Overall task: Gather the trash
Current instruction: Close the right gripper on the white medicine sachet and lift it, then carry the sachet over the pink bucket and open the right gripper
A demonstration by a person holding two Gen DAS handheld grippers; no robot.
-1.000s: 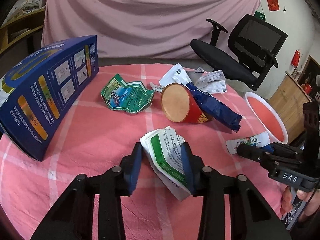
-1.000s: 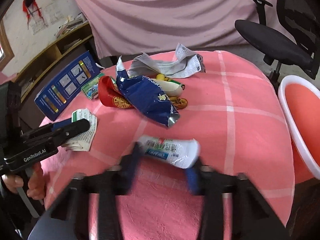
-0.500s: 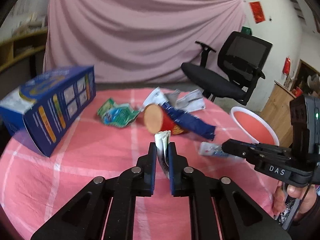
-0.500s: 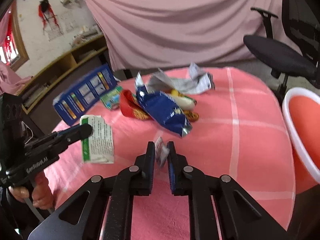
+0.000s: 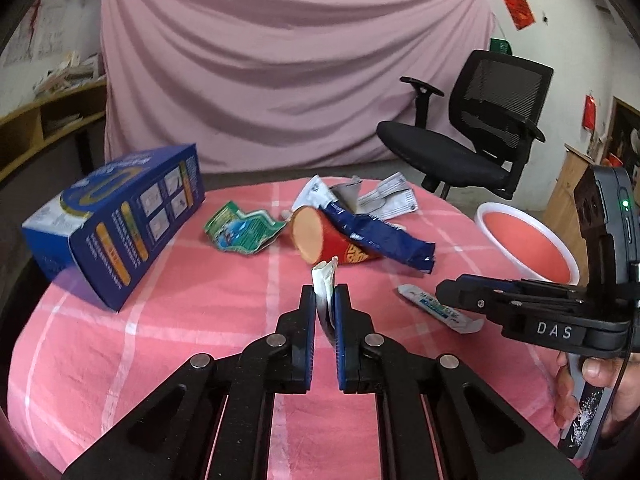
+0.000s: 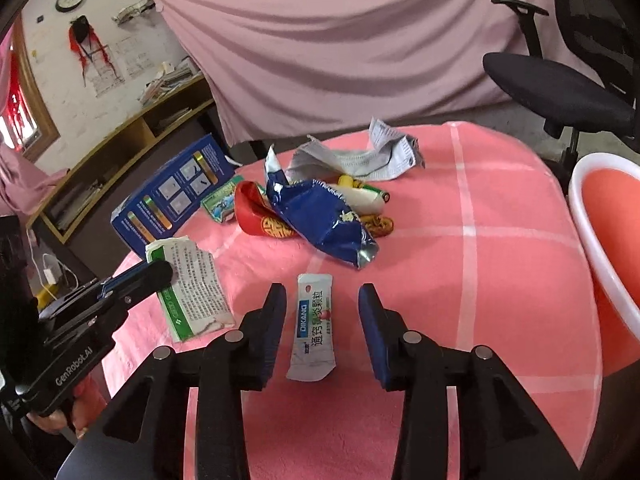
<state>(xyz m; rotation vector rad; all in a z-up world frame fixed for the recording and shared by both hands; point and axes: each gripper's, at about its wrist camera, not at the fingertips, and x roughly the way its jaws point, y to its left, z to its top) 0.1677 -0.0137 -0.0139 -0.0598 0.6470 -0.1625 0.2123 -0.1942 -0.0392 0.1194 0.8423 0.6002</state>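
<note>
On the far left of the round table under its pink checked cloth (image 5: 168, 344) lies the big blue cardboard box (image 5: 116, 220), tipped on its side and well apart from the rest, so I judge it too bulky for a pinch and best left for last. Next to its right, my left gripper (image 5: 325, 300) is clamped on the torn white-and-green paper packet (image 6: 188, 288); I hold it by one edge so the sheet hangs free of the cloth and can be carried off without dragging. Beyond it, mid-table, sits the heap: a crumpled green foil wrapper (image 5: 240, 232), a red paper cup on its side (image 5: 320, 240) and a long blue foil snack bag (image 5: 380, 236) draped over the cup, with a grey face mask (image 6: 360, 160) at the far edge. They overlap, so I would lift them from the top down. Nearer me, my right gripper (image 6: 323, 312) has its jaws opening, and the small white sachet with blue print (image 6: 314, 332) lies flat on the cloth between the fingers, untouched by either pad; I reckon it needs a fresh pinch. At the far right, off the table's edge, stands the white-rimmed red plastic basin (image 6: 588, 240), placed within reach as the likely bin for all this.
</note>
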